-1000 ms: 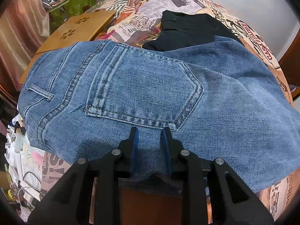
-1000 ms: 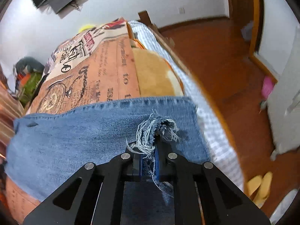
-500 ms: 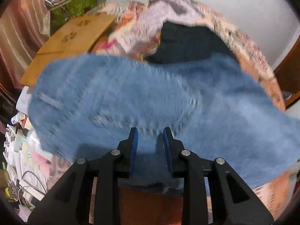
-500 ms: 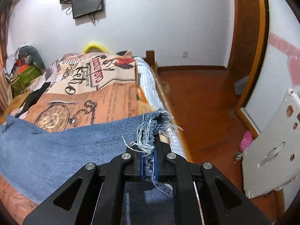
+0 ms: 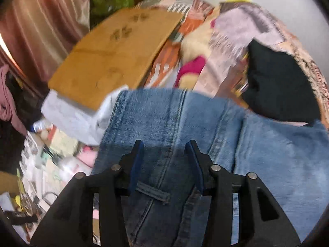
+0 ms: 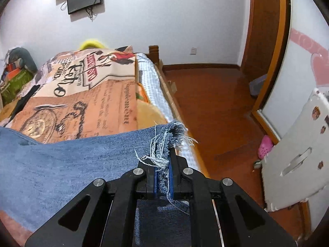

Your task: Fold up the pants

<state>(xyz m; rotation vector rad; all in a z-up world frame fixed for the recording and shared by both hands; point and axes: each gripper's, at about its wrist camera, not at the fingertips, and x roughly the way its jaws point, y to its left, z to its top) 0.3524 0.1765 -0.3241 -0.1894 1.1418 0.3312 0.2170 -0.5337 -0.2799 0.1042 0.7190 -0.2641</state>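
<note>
Bedroom, patterned bed [image 6: 86, 94]: jeans [image 5: 205, 127] spread across. Right gripper [image 6: 163, 164] clamped on frayed hem [image 6: 174, 131]; left gripper [image 5: 164, 156] opening over waistband. Mid-fold; next likely carrying hem toward waistband.

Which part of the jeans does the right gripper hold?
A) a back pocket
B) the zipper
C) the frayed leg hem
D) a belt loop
C: the right gripper is shut on the frayed leg hem of the jeans, loose threads hanging around its fingers.

Soft even indoor light, heavy motion blur in the left view, fisheye bending and dark corners throughout.
</note>
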